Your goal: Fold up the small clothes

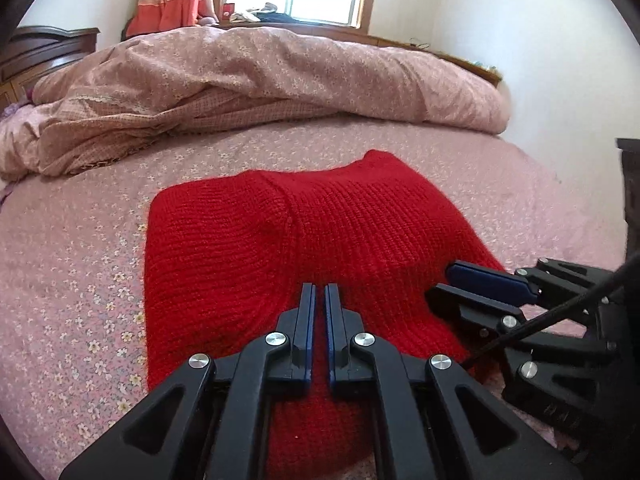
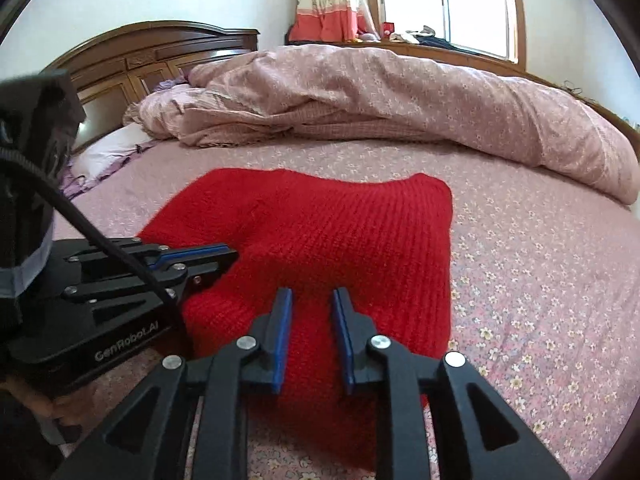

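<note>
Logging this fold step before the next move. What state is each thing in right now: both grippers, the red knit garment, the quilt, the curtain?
left gripper: jaws nearly closed, narrow gap, nothing visibly pinched.
right gripper: jaws open, over the garment.
red knit garment: lying flat on the bed sheet, partly folded.
quilt: bunched up along the far side.
curtain: drawn aside.

Red sweater (image 1: 304,236): coarse ribbed knit, fuzzy, matt. Left gripper (image 1: 319,296) and right gripper (image 2: 311,300): matt black plastic, smooth blue pads, shiny metal pins. Bedsheet (image 2: 540,280): floral printed cloth. Quilt (image 1: 280,76): soft rumpled cloth. Headboard (image 2: 160,48): glossy dark wood.
</note>
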A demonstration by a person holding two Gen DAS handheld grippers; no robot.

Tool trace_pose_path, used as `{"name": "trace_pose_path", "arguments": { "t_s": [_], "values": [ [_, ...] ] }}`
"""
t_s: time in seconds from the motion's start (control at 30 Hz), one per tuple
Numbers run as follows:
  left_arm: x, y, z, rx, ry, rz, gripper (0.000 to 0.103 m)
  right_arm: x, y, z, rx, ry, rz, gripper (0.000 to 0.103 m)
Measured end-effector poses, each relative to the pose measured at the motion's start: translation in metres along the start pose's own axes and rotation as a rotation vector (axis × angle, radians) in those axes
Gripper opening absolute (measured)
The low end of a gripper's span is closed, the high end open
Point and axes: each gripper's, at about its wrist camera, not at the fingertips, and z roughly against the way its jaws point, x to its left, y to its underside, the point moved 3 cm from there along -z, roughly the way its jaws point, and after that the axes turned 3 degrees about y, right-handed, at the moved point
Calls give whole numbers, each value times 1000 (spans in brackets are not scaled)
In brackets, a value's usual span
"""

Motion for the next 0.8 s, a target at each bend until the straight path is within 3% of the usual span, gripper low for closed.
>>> {"name": "trace_pose_path", "arguments": {
  "t_s": [0.07,0.1,0.13,0.17,0.23,0.27,0.3,0.33,0.43,0.53,0.6,0.7,0.8],
  "values": [
    [10,0,4,-23,93,48,0,-3,-4,3,15,-46,-5,33],
    [15,0,5,-15,136,79,0,-7,-5,3,20,-103,-32,47],
    [23,1,7,5,189,123,0,-13,-5,3,19,-208,-93,62],
    [29,1,10,16,231,154,0,-17,-5,4,15,-293,-134,68],
    [34,-1,21,15,219,156,0,-22,-6,9,1,-400,-184,83],
    [34,-4,28,2,175,126,3,-23,-6,11,-8,-417,-216,85],
    [33,-7,37,-27,129,93,14,-27,-7,13,-10,-432,-266,88],
    [32,-9,45,-57,115,73,33,-30,-9,16,10,-443,-313,90],
    [38,-17,69,-129,98,42,70,-40,-14,27,33,-467,-353,99],
    [55,-17,74,-149,93,50,78,-71,-11,35,-10,-381,-400,103],
    [67,-16,66,-119,76,89,83,-92,-4,24,34,-361,-479,103],
    [88,-4,36,2,111,213,91,-114,16,-5,131,-425,-651,103],
    [96,18,1,160,213,339,98,-107,33,-33,229,-518,-733,103]
  ]
}}
